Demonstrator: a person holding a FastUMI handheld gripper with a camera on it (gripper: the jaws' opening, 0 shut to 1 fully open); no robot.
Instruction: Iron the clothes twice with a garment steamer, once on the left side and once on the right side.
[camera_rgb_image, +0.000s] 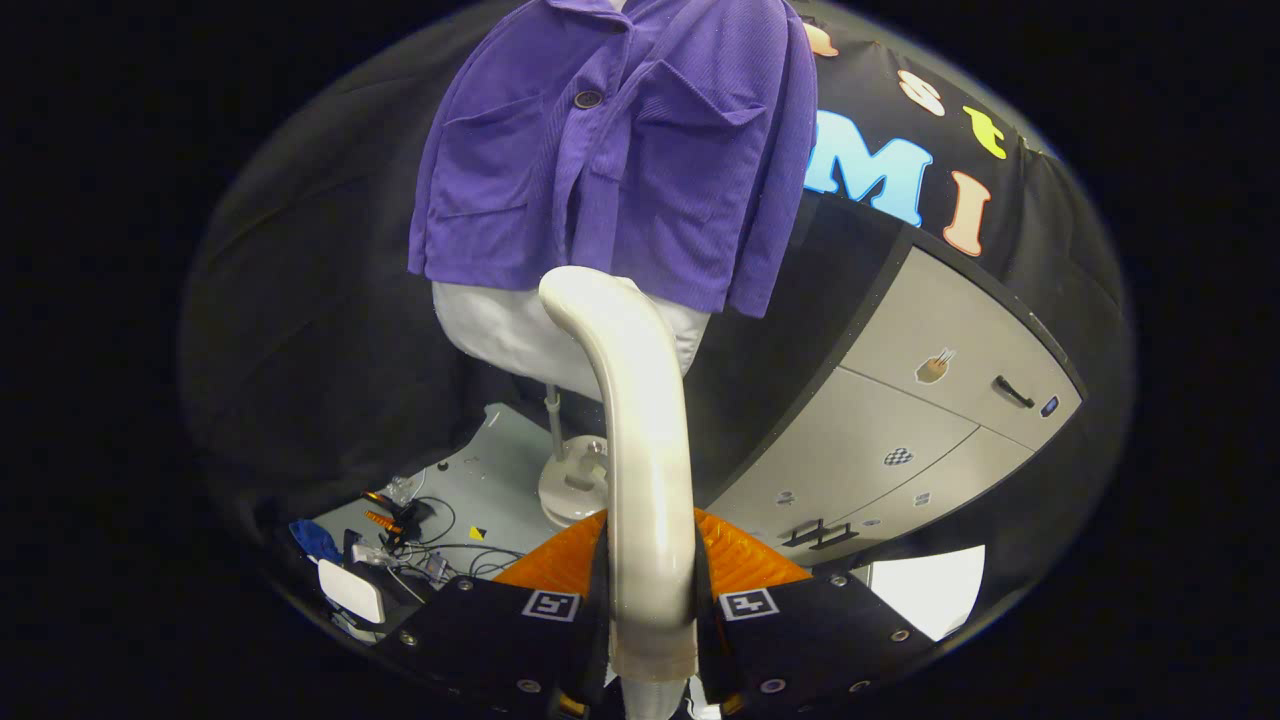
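Between the jaws (650, 600), clamping the garment steamer (630, 420) by its handle, head reaching toward the hem of the purple jacket (620, 150) on the mannequin (500, 330). Judging both passes, left and right, as yet to come.

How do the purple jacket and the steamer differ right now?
The purple jacket is ribbed cloth hanging on a white mannequin; the steamer is a smooth, cream, curved wand. The jacket is free, beyond the tongs; the steamer is clamped between them, its head below the jacket's hem.
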